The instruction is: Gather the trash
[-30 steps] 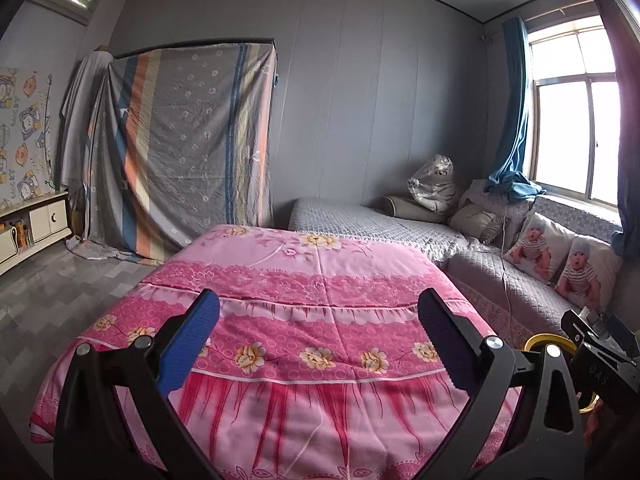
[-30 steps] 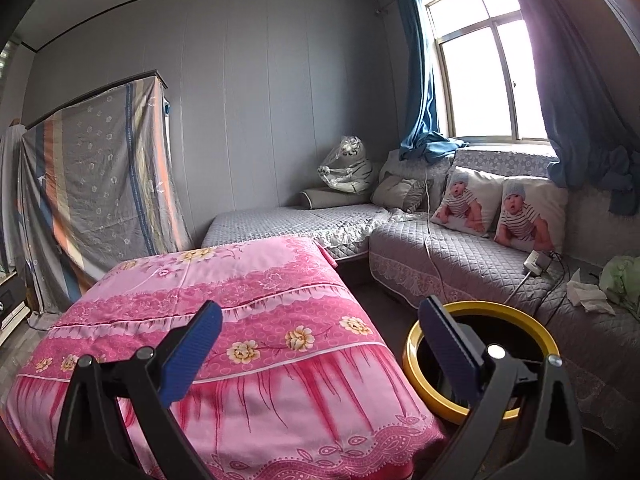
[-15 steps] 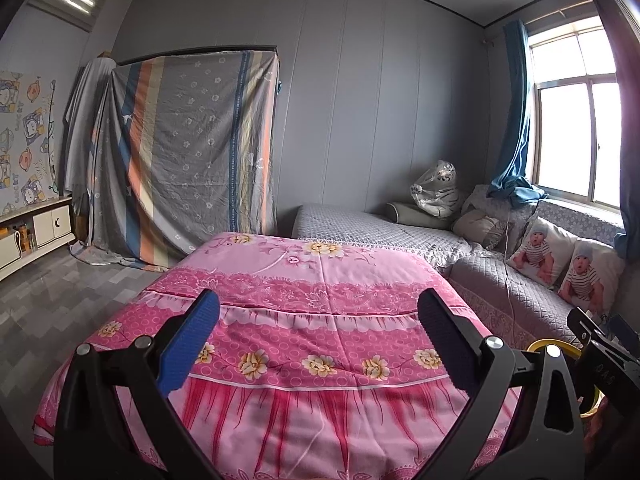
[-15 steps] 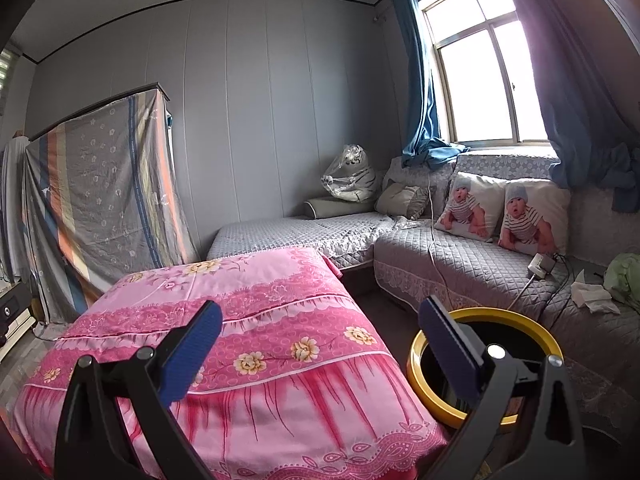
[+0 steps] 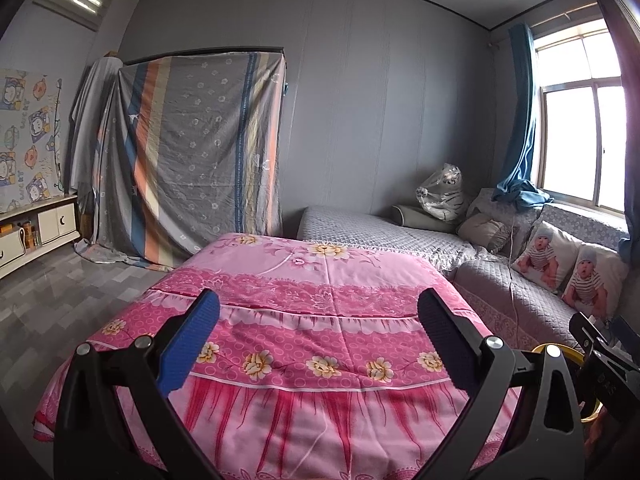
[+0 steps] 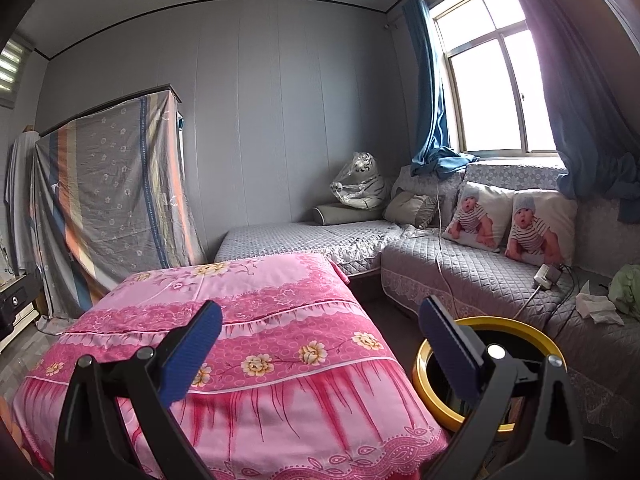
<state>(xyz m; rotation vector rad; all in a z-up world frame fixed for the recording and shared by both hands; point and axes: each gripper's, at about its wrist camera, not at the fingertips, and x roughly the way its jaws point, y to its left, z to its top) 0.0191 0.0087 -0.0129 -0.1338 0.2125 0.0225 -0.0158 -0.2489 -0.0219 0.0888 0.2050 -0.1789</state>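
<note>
A yellow-rimmed trash bin [image 6: 520,328] stands on the floor between the pink bed and the grey sofa, partly behind my right gripper's right finger. A crumpled white tissue [image 6: 598,306] lies on the sofa at the right, beside a pale green crumpled thing [image 6: 628,286]. My right gripper [image 6: 320,344] is open and empty, held above the bed's near corner. My left gripper [image 5: 316,336] is open and empty above the bed's foot. In the left wrist view a sliver of the bin's rim [image 5: 560,350] and the other gripper [image 5: 604,360] show at the right.
A pink flowered bed [image 5: 320,300] fills the middle. A grey quilted L-shaped sofa [image 6: 460,264] carries baby-print pillows [image 6: 508,220], a charger with cable [image 6: 546,274] and a wrapped plush tiger [image 6: 360,184]. A cloth-covered wardrobe [image 5: 192,152] and a low cabinet [image 5: 36,228] stand left.
Both views have tilted upward and drawn back a little, so the bed and bin sit lower in frame. Both grippers stay open and empty.
</note>
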